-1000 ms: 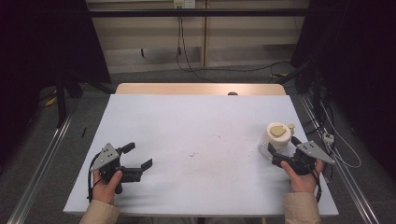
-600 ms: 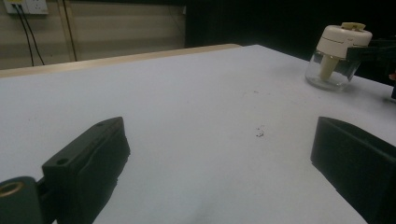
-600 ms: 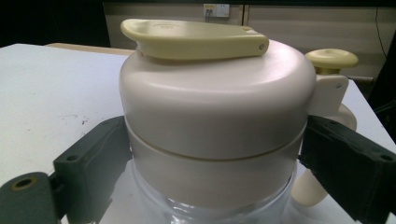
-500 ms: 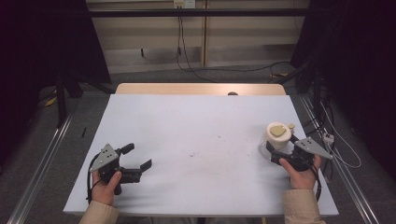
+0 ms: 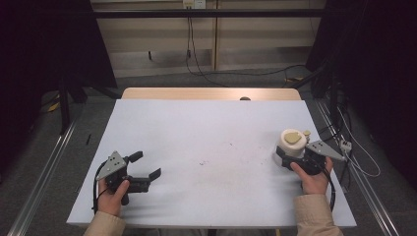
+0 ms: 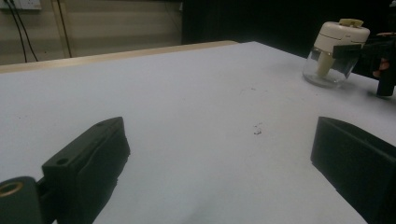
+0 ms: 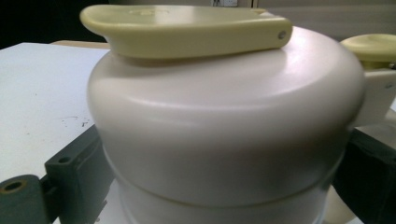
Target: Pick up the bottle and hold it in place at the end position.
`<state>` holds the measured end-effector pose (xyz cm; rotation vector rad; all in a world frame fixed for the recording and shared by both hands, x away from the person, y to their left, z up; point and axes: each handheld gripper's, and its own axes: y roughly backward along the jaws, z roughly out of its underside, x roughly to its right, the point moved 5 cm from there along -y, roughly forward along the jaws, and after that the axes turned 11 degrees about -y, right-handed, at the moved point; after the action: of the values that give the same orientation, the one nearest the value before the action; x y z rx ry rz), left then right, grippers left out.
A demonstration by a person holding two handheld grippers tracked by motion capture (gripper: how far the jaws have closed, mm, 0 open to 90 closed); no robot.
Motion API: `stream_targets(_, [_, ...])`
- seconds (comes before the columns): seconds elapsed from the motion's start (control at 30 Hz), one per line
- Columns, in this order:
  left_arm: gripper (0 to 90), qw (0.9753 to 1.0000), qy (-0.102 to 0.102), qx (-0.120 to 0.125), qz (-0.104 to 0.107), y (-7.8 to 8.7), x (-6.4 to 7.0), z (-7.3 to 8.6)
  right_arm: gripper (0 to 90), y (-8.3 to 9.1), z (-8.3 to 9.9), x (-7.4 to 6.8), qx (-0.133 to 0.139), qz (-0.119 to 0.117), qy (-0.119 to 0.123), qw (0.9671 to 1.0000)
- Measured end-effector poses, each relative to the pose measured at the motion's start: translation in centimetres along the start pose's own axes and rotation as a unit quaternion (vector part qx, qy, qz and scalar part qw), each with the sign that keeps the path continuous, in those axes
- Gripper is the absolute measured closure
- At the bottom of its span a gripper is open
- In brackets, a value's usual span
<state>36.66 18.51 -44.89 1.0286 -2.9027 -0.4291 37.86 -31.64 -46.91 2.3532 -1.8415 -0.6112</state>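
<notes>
A glass jar with a cream lid and a yellow-green flap (image 5: 291, 143) stands near the table's right edge. My right gripper (image 5: 289, 155) is shut on it, a black jaw pressed to each side of the lid (image 7: 224, 116). The left gripper view shows the jar (image 6: 334, 51) far off, with that gripper (image 6: 369, 51) against it. My left gripper (image 5: 146, 164) rests at the front left of the white table (image 5: 206, 128), open, with only bare tabletop between its jaws (image 6: 219, 154).
A wooden strip (image 5: 211, 93) runs along the table's far edge. A few dark specks (image 5: 204, 162) mark the middle of the tabletop. Metal rails (image 5: 44, 172) flank the table, and cables (image 5: 344, 142) lie on the floor to the right.
</notes>
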Motion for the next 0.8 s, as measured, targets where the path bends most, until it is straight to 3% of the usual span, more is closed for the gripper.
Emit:
stream_targets(0.43, [3.6,1.0000,-0.005,-0.004,0.001,-0.23,0.07,0.02,6.2,-0.31,-0.11,0.09,0.001,-0.009,-0.002,1.0000])
stream_targets(0.8, [3.6,0.9999,-0.009,-0.003,0.005,-0.27,0.14,-0.05,6.4,-0.25,-0.14,-0.05,0.006,-0.002,-0.008,0.9999])
